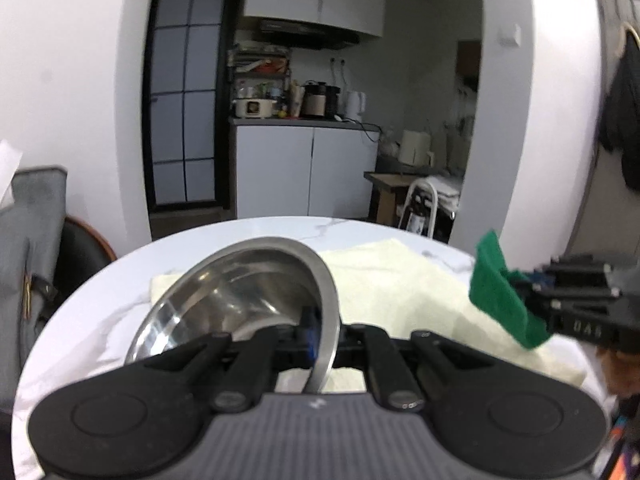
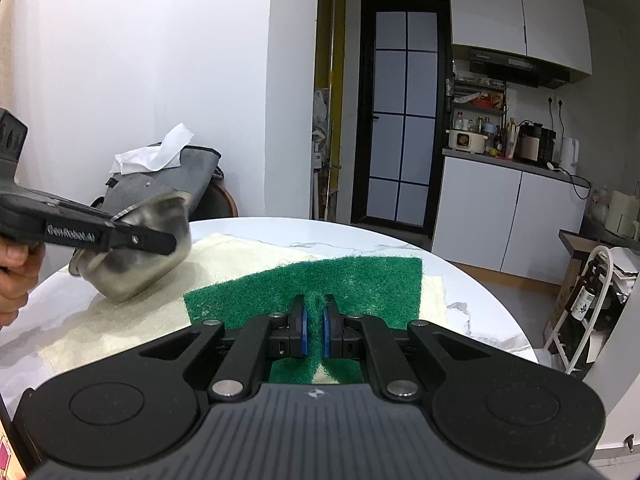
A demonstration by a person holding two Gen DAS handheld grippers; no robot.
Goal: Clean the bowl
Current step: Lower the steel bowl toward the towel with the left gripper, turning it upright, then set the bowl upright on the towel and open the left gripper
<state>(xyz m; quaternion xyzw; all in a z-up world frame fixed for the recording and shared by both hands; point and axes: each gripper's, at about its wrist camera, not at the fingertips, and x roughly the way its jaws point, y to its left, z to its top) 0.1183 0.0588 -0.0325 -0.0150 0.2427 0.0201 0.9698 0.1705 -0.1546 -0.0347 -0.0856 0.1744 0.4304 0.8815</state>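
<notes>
From the left wrist we see our left gripper [image 1: 320,332] pinched tight on the rim of the steel bowl [image 1: 240,292], one finger inside the wall and one outside, the bowl tipped up on edge over the cream cloth [image 1: 400,280] that covers the middle of the round marble table [image 1: 100,312]. The bowl's inside looks empty and shiny, with no food or water that we can make out. Off to the right side of this view, our right gripper [image 1: 520,292] holds the green scouring pad [image 1: 504,300] above the cloth, well apart from the bowl. From the right wrist, our right gripper [image 2: 316,320] is clamped hard on a fold of the green scouring pad [image 2: 320,284], which fans out flat ahead of the fingers over the cloth [image 2: 224,256]. The bowl [image 2: 136,256] sits toward the left edge of the table [image 2: 460,292], held by the left gripper [image 2: 132,238] with a hand [image 2: 16,272] behind it, its base resting on or just above the cloth (we cannot tell which). To scrub well, we judge we should keep the bowl's mouth turned toward the pad, brace its base on the cloth so it cannot skid, and press the pad's flat face around the inner wall rather than its edge.
</notes>
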